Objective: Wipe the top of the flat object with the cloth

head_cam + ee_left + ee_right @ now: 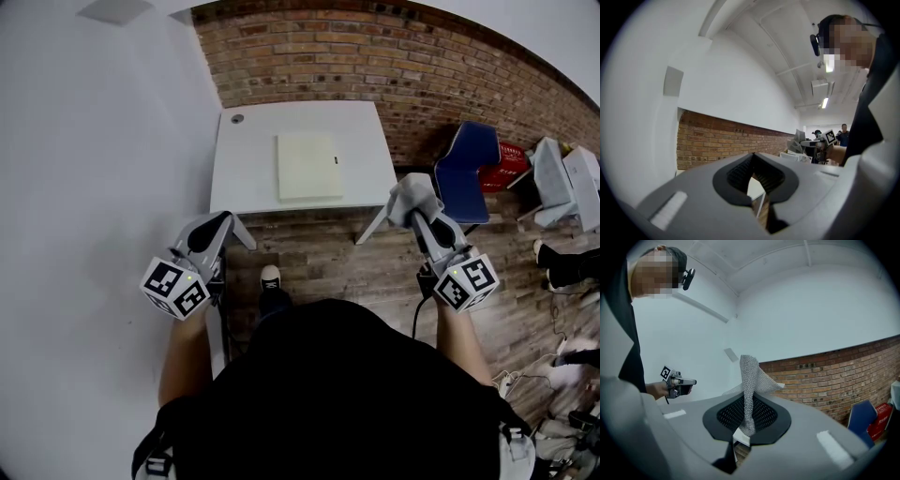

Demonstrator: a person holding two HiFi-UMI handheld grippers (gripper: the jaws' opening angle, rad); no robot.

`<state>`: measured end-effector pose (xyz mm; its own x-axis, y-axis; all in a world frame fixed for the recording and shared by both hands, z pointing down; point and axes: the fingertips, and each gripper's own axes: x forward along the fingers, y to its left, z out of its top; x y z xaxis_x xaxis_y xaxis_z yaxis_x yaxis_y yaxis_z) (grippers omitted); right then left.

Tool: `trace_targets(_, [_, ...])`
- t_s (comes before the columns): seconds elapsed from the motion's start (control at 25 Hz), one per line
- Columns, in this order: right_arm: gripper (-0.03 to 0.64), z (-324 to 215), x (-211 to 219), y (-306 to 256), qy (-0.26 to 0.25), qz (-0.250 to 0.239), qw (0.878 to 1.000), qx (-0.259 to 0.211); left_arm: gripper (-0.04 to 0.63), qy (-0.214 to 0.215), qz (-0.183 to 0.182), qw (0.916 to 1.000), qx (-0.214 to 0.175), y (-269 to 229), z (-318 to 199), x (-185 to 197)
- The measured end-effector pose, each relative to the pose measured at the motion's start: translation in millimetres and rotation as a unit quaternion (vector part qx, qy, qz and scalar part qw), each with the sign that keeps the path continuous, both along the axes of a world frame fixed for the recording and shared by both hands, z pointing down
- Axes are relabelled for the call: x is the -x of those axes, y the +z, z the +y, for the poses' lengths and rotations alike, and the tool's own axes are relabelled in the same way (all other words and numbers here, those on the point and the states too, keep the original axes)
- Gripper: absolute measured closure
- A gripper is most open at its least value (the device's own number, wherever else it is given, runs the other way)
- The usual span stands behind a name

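The right tool [419,220] pinched the cloth [411,195] by a thin fold, which might slip free on the board [308,166]; the left tool [214,230] was closed, empty.

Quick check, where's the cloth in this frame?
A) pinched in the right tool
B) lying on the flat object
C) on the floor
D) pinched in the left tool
A: the right gripper view shows the cloth sticking up from the shut jaws of the right tool; the flat object lies bare.
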<state>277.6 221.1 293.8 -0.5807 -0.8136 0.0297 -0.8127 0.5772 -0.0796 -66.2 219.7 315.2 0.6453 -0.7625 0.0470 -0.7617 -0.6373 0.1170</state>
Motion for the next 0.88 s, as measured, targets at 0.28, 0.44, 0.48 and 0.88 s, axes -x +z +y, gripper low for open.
trace_targets(0.28, [0.603, -7.9, 3.2, 3.8, 0.008, -0.003, 1.000, 0.004, 0.594, -0.001, 0.002, 1.0000, 0.006, 5.6, -11.0, 5.6])
trace_targets(0.44, [0.603, -16.1, 3.3, 7.7, 0.013, -0.003, 1.000, 0.003, 0.594, -0.003, 0.002, 1.0000, 0.007, 8.1, -21.2, 8.9])
trace_targets(0.48, [0.603, -18.9, 3.3, 8.7, 0.015, -0.003, 1.000, 0.002, 0.594, -0.003, 0.003, 1.0000, 0.007, 9.1, -24.1, 10.5])
trace_targets(0.88, [0.603, -42.8, 14.9, 0.5, 0.024, 0.000, 1.000, -0.004, 0.594, -0.005, 0.016, 0.9998, 0.009, 12.6, -49.8, 21.8])
